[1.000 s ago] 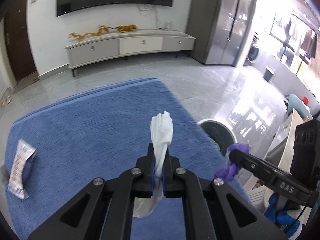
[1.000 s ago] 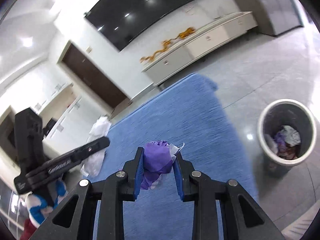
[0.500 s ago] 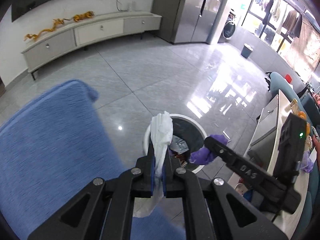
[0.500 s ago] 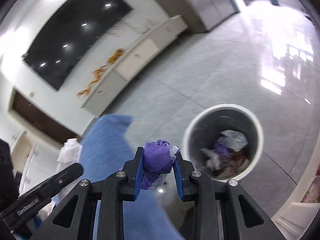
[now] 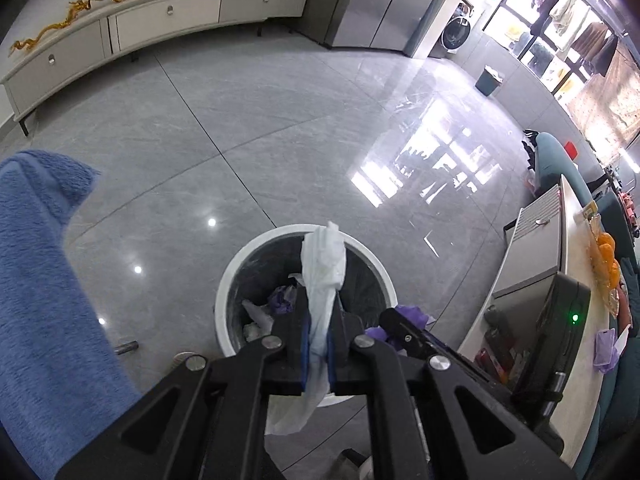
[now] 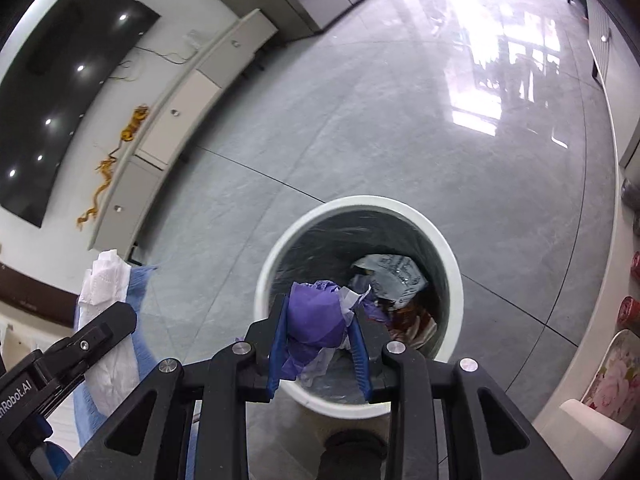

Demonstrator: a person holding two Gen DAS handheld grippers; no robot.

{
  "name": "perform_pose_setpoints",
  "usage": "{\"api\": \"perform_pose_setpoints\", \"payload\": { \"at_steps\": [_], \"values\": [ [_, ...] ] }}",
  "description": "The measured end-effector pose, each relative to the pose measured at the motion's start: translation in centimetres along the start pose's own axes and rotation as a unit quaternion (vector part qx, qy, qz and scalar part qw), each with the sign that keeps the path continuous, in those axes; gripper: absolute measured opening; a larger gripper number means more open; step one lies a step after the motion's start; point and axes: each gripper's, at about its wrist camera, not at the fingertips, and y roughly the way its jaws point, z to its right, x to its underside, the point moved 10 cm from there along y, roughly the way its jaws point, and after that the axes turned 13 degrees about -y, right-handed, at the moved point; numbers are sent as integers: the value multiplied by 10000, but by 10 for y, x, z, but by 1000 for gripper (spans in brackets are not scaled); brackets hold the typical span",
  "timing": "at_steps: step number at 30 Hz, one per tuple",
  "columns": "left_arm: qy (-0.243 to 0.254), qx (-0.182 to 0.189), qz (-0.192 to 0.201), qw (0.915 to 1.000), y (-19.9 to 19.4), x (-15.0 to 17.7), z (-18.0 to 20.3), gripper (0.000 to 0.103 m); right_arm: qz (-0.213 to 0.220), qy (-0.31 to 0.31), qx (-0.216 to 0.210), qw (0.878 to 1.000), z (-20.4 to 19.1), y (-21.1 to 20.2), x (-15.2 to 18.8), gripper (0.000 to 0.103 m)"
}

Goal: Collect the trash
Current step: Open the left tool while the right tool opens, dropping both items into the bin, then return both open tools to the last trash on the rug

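- Both grippers had swung off the blue cloth [image 5: 36, 280], now at the left edge of the left wrist view, to hang over the white bin [image 5: 240, 264] at lower centre.
- Left gripper [image 5: 318, 344] stayed pressed tight on a white tissue [image 5: 324, 276], which stood up across the bin's mouth.
- Right gripper [image 6: 318, 344] was easing apart, its jaws opening around a purple wad [image 6: 314, 320] that still sat between the blue pads [image 6: 276, 352], directly above the bin's near rim [image 6: 264, 280].
- Earlier rubbish already lay inside; both pieces looked ready to drop, the purple one first.
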Motion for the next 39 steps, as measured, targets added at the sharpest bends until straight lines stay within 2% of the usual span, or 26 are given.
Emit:
{"api": "perform_pose_setpoints", "payload": {
  "at_steps": [2, 4, 8, 10, 11, 12, 14, 19, 23, 31, 32, 34, 39],
  "values": [
    [-40, 40, -99, 9999, 8, 2, -2, 7, -53, 60, 23, 10000, 5, 7, -1, 30],
    [-131, 89, -185, 9997, 18, 2, -4, 8, -92, 114, 19, 9999, 6, 11, 0, 36],
    [-249, 153, -223, 9993, 24, 2, -8, 10, -116, 191, 39, 9997, 11, 15, 0, 36],
    [-283, 207, -219, 9991, 24, 1, -6, 15, -63, 227, 95, 9997, 14, 12, 0, 36],
    [-304, 231, -209, 9991, 24, 1, -5, 26, -36, 238, 122, 9996, 14, 10, 0, 36],
    [-339, 229, -163, 9990, 21, 1, -5, 43, 2, 258, 127, 9996, 13, 6, 0, 36],
    [-384, 224, -46, 9990, 16, -1, -6, 51, 69, 306, 130, 9994, 14, 1, -2, 36],
    [-469, 227, 67, 9986, 5, -2, 0, 51, 290, 430, 160, 9985, 19, -21, -4, 36],
    [-538, 175, 317, 9979, -20, -4, 2, 51, 409, 456, 128, 9980, 17, -35, -5, 36],
    [-684, -65, 870, 9938, -80, -2, -13, 51, 633, 239, -105, 9977, -14, -65, -3, 37],
    [-703, -100, 984, 9926, -91, 0, -16, 51, 663, 199, -126, 9975, -18, -68, -2, 38],
    [-756, -122, 1155, 9904, -108, 2, -20, 51, 743, 97, -181, 9970, -29, -78, -2, 59],
    [-735, -161, 1510, 9857, -151, 13, -28, 51, 939, -229, -425, 9944, -63, -105, 1, 59]
  ]
}}
